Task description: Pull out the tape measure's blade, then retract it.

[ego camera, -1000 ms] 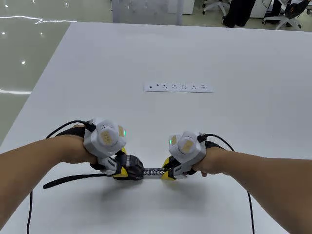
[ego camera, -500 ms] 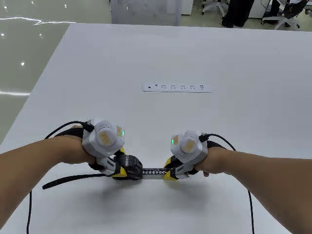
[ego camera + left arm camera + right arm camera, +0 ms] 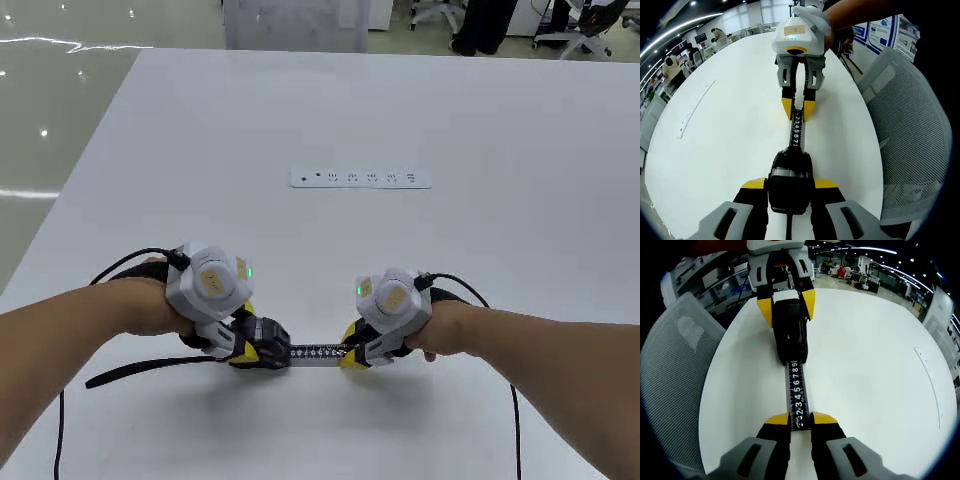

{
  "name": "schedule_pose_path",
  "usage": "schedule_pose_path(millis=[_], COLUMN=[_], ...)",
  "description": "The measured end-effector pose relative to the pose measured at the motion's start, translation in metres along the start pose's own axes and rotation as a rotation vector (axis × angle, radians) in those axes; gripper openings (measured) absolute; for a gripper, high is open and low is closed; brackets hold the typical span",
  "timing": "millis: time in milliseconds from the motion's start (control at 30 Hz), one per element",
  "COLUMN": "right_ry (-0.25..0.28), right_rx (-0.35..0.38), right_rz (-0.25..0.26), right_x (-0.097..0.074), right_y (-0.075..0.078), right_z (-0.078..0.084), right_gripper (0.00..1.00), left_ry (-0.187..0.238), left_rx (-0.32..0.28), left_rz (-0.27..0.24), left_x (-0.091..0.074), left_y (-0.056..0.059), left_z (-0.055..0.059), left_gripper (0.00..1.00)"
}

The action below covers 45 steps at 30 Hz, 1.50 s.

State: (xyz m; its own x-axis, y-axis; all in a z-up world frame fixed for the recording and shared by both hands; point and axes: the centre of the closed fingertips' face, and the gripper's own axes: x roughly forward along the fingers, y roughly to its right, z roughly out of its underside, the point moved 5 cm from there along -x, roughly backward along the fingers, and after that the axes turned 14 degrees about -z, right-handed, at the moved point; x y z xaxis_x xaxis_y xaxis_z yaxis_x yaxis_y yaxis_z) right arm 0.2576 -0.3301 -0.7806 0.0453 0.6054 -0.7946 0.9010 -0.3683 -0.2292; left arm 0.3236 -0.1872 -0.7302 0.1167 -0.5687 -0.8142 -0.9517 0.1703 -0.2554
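Observation:
A black tape measure (image 3: 266, 343) lies low over the white table, its case (image 3: 791, 179) clamped between the yellow-tipped jaws of my left gripper (image 3: 790, 186). A short length of numbered blade (image 3: 318, 352) runs from the case to my right gripper (image 3: 346, 357). In the right gripper view the blade (image 3: 797, 396) shows digits up to about 9, and my right gripper (image 3: 800, 421) is shut on its end. The case (image 3: 791, 331) sits straight ahead there, held by the left gripper (image 3: 786, 302). The right gripper (image 3: 798, 106) faces me in the left gripper view, pinching the blade (image 3: 796, 131).
A white power strip (image 3: 360, 179) lies flat mid-table, well beyond both grippers. A black cable (image 3: 130, 371) trails left from the left hand. A grey mesh chair (image 3: 912, 135) stands at the table's near edge. Open white tabletop (image 3: 420, 110) stretches beyond the power strip.
The two grippers have drawn very slightly apart, with a little more blade showing between them. The head camera has shifted a touch.

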Motion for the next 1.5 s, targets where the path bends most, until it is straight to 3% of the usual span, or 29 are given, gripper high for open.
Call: schedule_pose_path(millis=[1500], right_ry=[-0.022], right_rx=[0.015], right_rz=[0.011], right_x=[-0.025], right_y=[-0.002], right_z=[0.033], right_gripper=[0.13], left_ry=[-0.001], left_rx=[-0.016], left_rz=[-0.003], left_x=[0.0], left_y=[0.0], left_z=[0.0], left_gripper=[0.29])
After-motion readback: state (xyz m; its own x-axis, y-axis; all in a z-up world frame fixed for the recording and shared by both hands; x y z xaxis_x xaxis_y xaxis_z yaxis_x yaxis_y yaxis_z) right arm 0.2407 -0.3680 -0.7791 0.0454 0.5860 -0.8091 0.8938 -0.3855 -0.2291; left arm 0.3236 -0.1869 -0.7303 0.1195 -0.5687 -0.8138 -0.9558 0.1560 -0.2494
